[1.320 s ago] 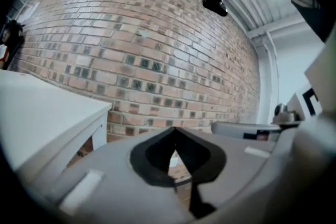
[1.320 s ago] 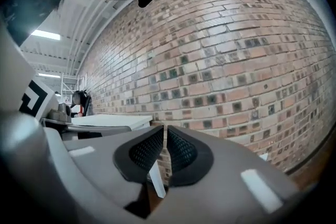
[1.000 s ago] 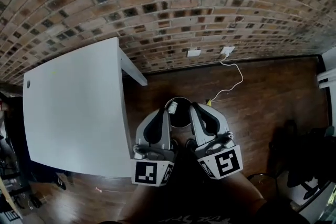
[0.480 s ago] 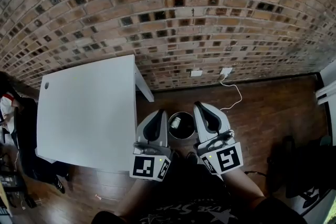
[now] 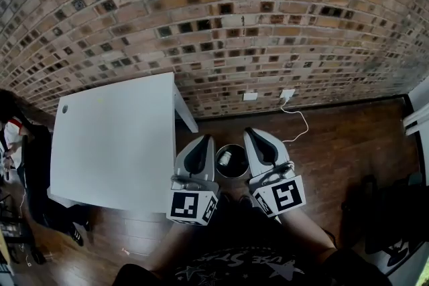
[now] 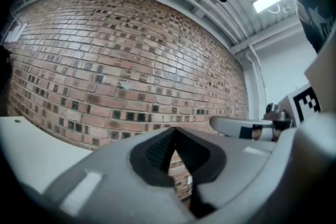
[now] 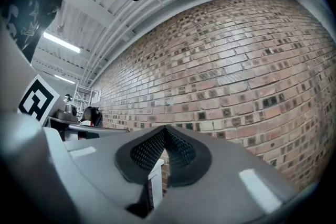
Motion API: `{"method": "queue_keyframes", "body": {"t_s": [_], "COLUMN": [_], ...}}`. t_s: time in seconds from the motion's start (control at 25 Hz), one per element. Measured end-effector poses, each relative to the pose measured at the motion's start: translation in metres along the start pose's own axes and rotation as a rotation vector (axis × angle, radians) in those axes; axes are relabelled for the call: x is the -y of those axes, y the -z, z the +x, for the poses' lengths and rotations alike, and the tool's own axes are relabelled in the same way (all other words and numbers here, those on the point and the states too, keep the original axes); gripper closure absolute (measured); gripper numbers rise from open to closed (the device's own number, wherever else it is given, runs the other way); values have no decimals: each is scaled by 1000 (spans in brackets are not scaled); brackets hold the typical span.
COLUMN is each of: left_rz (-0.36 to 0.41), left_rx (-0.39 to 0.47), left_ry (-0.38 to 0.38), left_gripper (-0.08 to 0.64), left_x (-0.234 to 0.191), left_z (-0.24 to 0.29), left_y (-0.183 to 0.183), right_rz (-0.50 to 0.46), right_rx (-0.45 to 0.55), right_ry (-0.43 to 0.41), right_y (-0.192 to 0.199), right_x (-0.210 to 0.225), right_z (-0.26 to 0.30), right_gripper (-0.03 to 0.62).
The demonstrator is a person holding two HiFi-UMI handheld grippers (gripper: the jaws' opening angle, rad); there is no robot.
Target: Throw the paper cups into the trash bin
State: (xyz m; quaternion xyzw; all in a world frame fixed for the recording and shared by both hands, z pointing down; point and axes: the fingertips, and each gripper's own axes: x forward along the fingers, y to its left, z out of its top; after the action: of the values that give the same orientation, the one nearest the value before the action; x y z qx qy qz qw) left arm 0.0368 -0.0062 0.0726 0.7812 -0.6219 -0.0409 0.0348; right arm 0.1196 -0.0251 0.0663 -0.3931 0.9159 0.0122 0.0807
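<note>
The round black trash bin [image 5: 232, 173] stands on the wooden floor by the white table's corner, far below my hands. A white paper cup [image 5: 224, 158] lies inside it. My left gripper [image 5: 203, 140] and right gripper [image 5: 253, 133] hang side by side above the bin, one at each side of its rim in the head view. Both are shut with nothing between the pads. In the left gripper view the left gripper [image 6: 173, 131] points level at the brick wall. In the right gripper view the right gripper [image 7: 165, 130] does the same. The bin is out of both gripper views.
A white table [image 5: 114, 137] fills the left; its top is bare. The brick wall [image 5: 221, 23] stands close ahead, with a socket [image 5: 288, 94] and a white cable [image 5: 301, 122] trailing onto the floor. Dark objects [image 5: 382, 211] sit at the right.
Both grippers have risen together, still shut and empty. The head view has tilted up: more wall shows, and the bin with its cup now looks smaller between the jaws.
</note>
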Motion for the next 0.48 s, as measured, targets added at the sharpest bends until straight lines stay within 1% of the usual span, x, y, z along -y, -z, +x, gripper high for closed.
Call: {"method": "queue_keyframes", "body": {"t_s": [0.28, 0.48], "left_rz": [8, 7], "left_rx": [10, 17], "left_ry": [-16, -17], "left_gripper": [555, 555], "left_x": [-4, -9], "left_z": [-7, -14], "left_y": [-7, -10], "right_rz": [-13, -48], "right_rx": [7, 3], "right_ry": [-5, -21], "right_y": [-10, -14], "right_x": [1, -9], "right_z": [-2, 0], "right_gripper": [586, 586]}}
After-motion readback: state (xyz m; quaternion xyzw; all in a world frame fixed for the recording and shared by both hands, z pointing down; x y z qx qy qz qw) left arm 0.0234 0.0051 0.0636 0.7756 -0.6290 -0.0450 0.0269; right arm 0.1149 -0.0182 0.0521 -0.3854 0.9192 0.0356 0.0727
